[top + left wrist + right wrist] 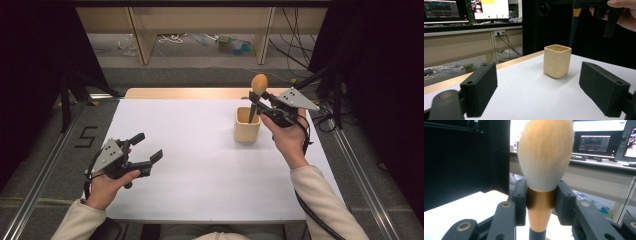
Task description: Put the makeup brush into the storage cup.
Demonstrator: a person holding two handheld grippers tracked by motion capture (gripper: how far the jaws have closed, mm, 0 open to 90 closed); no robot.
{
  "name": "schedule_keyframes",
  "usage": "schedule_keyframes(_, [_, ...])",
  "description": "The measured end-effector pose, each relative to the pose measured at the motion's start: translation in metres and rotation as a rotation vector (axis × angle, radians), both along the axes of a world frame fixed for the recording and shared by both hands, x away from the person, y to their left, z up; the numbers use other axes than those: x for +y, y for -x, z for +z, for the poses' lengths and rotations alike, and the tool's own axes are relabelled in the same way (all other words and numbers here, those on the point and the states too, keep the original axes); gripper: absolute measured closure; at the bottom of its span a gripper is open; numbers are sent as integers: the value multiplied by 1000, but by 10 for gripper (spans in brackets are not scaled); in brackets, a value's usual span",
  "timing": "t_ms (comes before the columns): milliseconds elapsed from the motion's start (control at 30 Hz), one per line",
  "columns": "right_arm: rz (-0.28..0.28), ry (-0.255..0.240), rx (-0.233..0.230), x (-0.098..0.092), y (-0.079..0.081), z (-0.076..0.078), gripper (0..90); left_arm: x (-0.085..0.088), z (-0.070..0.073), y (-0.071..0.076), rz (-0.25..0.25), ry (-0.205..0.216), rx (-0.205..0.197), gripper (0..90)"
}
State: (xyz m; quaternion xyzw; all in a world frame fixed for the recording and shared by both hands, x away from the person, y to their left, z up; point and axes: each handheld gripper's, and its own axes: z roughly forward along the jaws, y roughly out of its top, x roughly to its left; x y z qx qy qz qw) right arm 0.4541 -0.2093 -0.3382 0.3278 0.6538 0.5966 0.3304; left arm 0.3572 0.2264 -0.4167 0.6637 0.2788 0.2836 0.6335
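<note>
Clamping a makeup brush [541, 165], the right gripper [540, 201] hovers above the cup [247, 125]

The left black two-jaw tongs [149, 148] sit low at the near left of the white desk [200, 170], held in the left hand [107, 185] with the cream-sleeved forearm coming in from below, jaws standing wide apart with nothing between them. The right black tongs [256, 102] are raised at the far right in the right hand [287, 135], jaws clamped on the copper-coloured band of a fluffy cream-bristled makeup brush [544, 162] held upright.
</note>
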Motion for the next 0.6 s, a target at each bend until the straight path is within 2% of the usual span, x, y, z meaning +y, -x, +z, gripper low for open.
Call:
schedule_keyframes(267, [-12, 10, -11, 1, -6, -2, 667, 0, 0, 2, 6, 7, 12, 147])
schedule_keyframes(467, [-22, 10, -1, 0, -10, -3, 667, 0, 0, 1, 6, 3, 10, 147])
schedule_keyframes(500, [-28, 8, -14, -1, -11, -3, 667, 0, 0, 1, 6, -3, 5, 147])
schedule_keyframes(600, [-34, 2, -17, -1, -12, -2, 667, 0, 0, 1, 6, 4, 9, 147])
